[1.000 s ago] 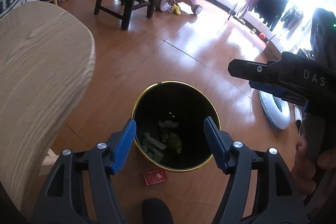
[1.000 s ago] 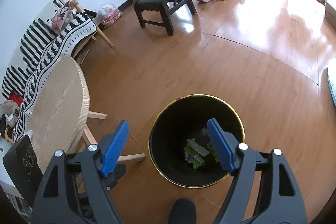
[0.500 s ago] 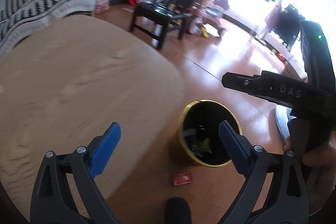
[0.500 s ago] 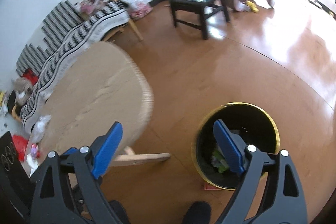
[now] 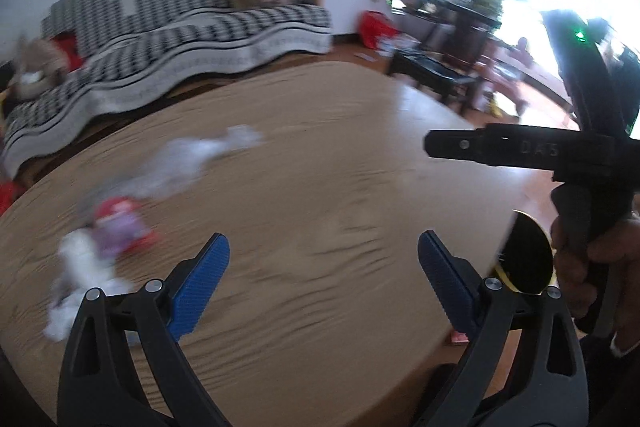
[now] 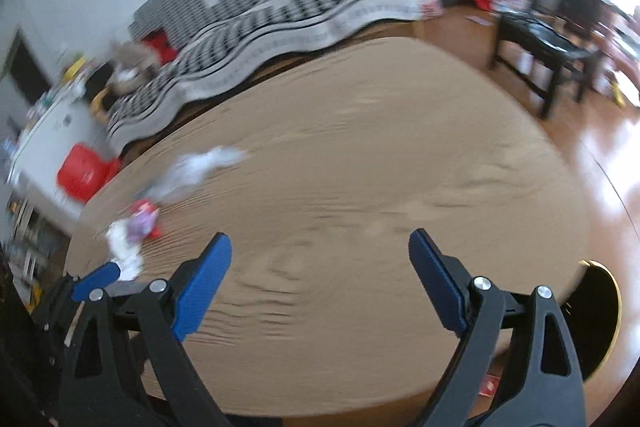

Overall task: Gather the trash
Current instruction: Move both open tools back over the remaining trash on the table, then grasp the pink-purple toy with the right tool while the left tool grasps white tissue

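Observation:
Blurred trash lies on the left part of the round wooden table (image 5: 320, 187): a clear crumpled plastic wrapper (image 5: 192, 159), a purple and red wrapper (image 5: 118, 227) and white crumpled paper (image 5: 76, 267). The same pieces show in the right wrist view: the plastic wrapper (image 6: 196, 169), the purple and red wrapper (image 6: 142, 221) and the paper (image 6: 122, 247). My left gripper (image 5: 324, 279) is open and empty over the table. My right gripper (image 6: 320, 275) is open and empty too. The black bin with a gold rim (image 5: 524, 259) stands past the table's right edge, also in the right wrist view (image 6: 598, 315).
A small red packet (image 5: 460, 337) lies on the floor by the bin. A sofa with a black and white cover (image 5: 180, 27) runs behind the table. A black chair (image 6: 548, 47) stands at the right. A red stool (image 6: 82, 173) is at the left.
Both grippers have swung left and up from the bin to the table top. The trash on the table has come into view. Both stay open and empty.

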Motion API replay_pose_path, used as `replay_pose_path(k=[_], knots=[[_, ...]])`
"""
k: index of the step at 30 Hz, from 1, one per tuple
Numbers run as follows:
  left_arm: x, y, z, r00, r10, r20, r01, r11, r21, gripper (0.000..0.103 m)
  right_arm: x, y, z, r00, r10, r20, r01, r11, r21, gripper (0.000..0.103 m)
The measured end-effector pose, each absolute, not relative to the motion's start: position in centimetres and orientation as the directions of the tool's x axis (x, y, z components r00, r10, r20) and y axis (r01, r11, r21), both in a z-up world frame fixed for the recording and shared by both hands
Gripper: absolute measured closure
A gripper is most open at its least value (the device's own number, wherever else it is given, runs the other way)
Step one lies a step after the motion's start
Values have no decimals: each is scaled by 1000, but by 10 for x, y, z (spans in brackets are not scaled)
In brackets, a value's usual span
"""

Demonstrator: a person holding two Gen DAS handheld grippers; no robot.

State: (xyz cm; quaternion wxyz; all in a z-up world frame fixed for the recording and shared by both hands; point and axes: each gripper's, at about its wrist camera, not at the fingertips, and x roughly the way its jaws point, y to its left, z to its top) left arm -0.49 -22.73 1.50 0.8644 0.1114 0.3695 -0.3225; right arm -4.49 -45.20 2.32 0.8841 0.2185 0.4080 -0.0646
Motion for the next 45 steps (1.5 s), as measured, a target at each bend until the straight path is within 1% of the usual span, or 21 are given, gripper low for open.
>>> replay_pose_path(k=[8,12,15,18,23,24,25,26,27,28,31,36,42,44,45], knots=[[52,-90,4,618,-321,-718,400,914,-64,11,36,-329,23,630,210,-748,92,936,341,16],[88,-53,-12,601,-272,-752,311,946,-94,11,67,-277,11,590,283,-756,10,934,358,16],[110,-41,-24,577,-265,-772,290,951,-109,11,91,-253,2,562,312,-766,-10,928,371,16],[125,-44,-36,547,-274,-791,316,943,-109,11,107,-238,-5,551,322,-770,-8,925,381,16],[140,-51,-49,556,-271,-786,331,939,-90,11,129,-229,-15,536,338,-774,3,916,402,16],[144,-54,-51,559,-270,-784,338,937,-82,13,132,-229,-17,533,340,-775,5,915,404,16],[144,-56,-52,560,-269,-783,345,936,-74,16,135,-228,-19,530,341,-776,6,914,406,16],[144,-58,-55,558,-267,-786,351,934,-69,24,136,-228,-20,528,342,-777,8,913,407,16],[145,-59,-57,549,-270,-791,358,931,-69,35,138,-230,-21,526,343,-778,8,913,408,16],[144,-59,-59,541,-275,-795,359,930,-78,40,142,-228,-23,523,344,-780,8,913,408,16],[140,-54,-56,550,-267,-791,344,936,-77,41,148,-224,-28,513,342,-787,5,916,401,16],[135,-32,-34,574,-291,-765,298,945,-135,42,156,-215,-36,500,336,-798,-4,923,386,16],[132,-10,-23,594,-279,-755,247,956,-159,42,162,-196,-43,493,295,-818,-37,947,319,16],[133,-6,-23,591,-279,-757,238,957,-167,42,165,-190,-45,489,290,-823,-48,951,306,19],[134,-6,-23,589,-279,-758,237,957,-168,42,165,-187,-47,486,286,-826,-52,953,299,27]])
